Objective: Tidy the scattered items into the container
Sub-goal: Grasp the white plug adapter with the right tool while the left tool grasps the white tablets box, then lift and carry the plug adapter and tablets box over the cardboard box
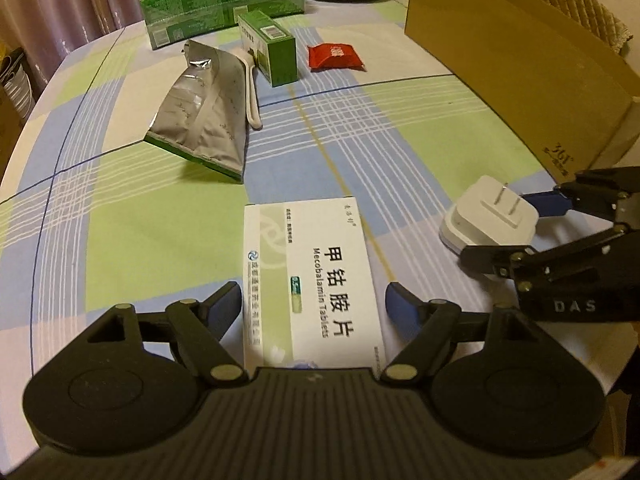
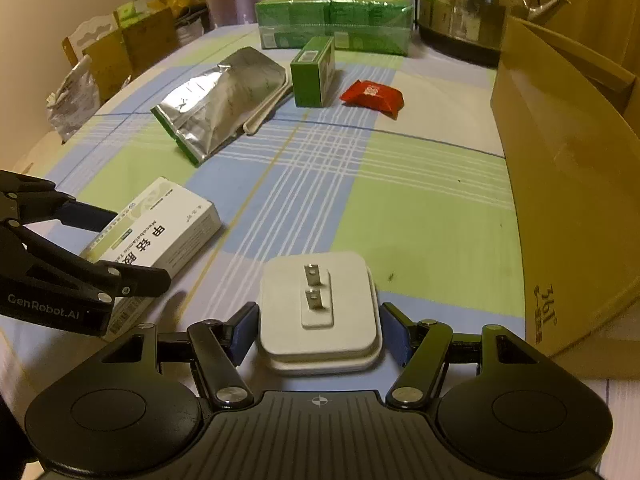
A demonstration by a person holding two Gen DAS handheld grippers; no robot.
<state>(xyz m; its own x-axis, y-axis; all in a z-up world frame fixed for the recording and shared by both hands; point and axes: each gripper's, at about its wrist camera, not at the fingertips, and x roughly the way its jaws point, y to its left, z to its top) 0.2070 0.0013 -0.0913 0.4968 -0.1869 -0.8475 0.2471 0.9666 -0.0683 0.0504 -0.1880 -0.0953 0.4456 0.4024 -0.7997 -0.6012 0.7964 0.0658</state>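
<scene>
A white tablet box (image 1: 320, 280) (image 2: 160, 232) lies flat on the checked tablecloth. My left gripper (image 1: 314, 302) (image 2: 140, 248) is open and straddles it, one finger on each long side with a thin gap. A white plug charger (image 2: 320, 312) (image 1: 488, 216) lies prongs up to the right of it. My right gripper (image 2: 318, 334) (image 1: 496, 226) is open around the charger, with its blue pads close beside both edges. Farther back lie a silver pouch (image 1: 204, 112) (image 2: 224, 100), a white spoon (image 1: 250, 88), a small green box (image 1: 272, 48) (image 2: 312, 72) and a red packet (image 1: 336, 56) (image 2: 372, 96). The open cardboard box (image 1: 520, 60) (image 2: 568, 200) stands on the right.
A big green wrapped pack (image 2: 332, 20) with a red box on it and a steel kettle (image 2: 468, 12) stand at the table's far edge. Cartons and bags (image 2: 104, 52) sit beyond the table's left rim. Bare cloth lies between the charger and the red packet.
</scene>
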